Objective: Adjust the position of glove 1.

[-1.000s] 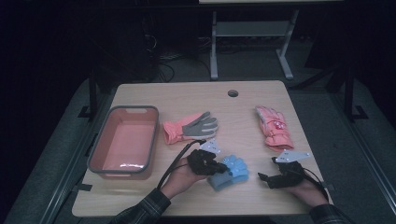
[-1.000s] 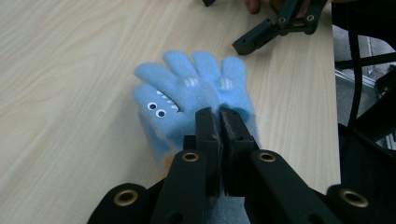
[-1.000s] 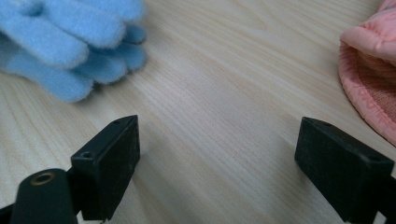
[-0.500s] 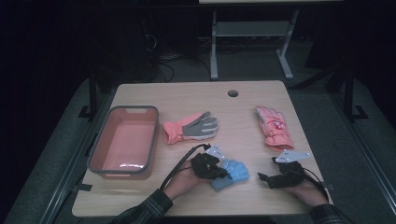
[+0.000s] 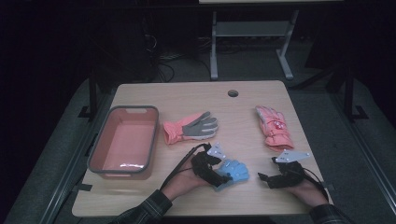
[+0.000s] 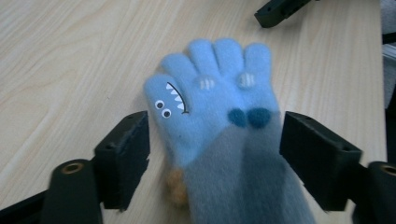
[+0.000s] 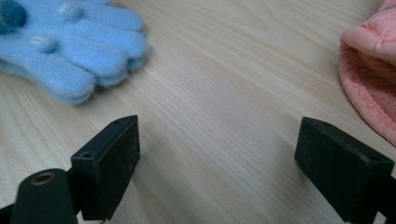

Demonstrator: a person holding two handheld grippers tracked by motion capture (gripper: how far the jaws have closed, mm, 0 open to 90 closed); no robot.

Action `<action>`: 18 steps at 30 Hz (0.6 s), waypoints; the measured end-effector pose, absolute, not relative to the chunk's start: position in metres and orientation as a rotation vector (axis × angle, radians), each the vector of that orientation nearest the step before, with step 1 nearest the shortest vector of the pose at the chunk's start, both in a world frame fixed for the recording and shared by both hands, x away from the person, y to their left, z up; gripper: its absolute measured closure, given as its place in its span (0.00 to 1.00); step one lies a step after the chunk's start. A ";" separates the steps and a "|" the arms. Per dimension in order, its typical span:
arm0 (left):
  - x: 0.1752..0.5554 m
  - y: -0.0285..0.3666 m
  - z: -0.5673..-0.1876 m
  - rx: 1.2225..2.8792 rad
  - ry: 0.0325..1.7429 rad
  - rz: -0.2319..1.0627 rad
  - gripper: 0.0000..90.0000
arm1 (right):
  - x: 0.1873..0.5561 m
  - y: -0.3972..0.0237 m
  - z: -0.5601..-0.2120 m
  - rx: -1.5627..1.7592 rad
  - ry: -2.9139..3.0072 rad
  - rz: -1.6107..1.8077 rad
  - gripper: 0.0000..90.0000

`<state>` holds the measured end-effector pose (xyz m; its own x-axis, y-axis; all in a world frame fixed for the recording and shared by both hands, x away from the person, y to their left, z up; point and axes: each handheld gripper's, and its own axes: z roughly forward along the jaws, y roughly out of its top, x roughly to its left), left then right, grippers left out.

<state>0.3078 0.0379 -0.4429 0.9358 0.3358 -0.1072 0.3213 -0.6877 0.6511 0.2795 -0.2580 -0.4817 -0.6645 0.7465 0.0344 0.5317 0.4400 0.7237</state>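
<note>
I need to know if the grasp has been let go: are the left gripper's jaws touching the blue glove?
Apart. In the left gripper view, the left gripper, whose jaws have just been opening, straddles the blue glove with gaps on both sides.

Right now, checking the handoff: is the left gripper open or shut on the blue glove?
Open: left gripper has just opened; blue glove lies between, untouched.
</note>
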 end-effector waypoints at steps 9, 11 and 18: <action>0.307 0.020 -0.451 2.385 0.481 0.037 0.17 | 0.280 -0.258 -0.482 1.101 2.406 1.049 0.15; 0.308 0.018 -0.455 2.402 0.477 0.039 0.17 | 0.280 -0.258 -0.482 1.102 2.404 1.051 0.15; 0.308 0.015 -0.463 2.440 0.471 0.043 0.17 | 0.280 -0.258 -0.482 1.103 2.403 1.052 0.15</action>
<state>0.3075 0.0146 -0.4630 0.9350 0.3443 -0.0851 0.3230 -0.7276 0.6051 0.2798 -0.2579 -0.4817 -0.6629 0.7479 0.0341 0.5324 0.4388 0.7239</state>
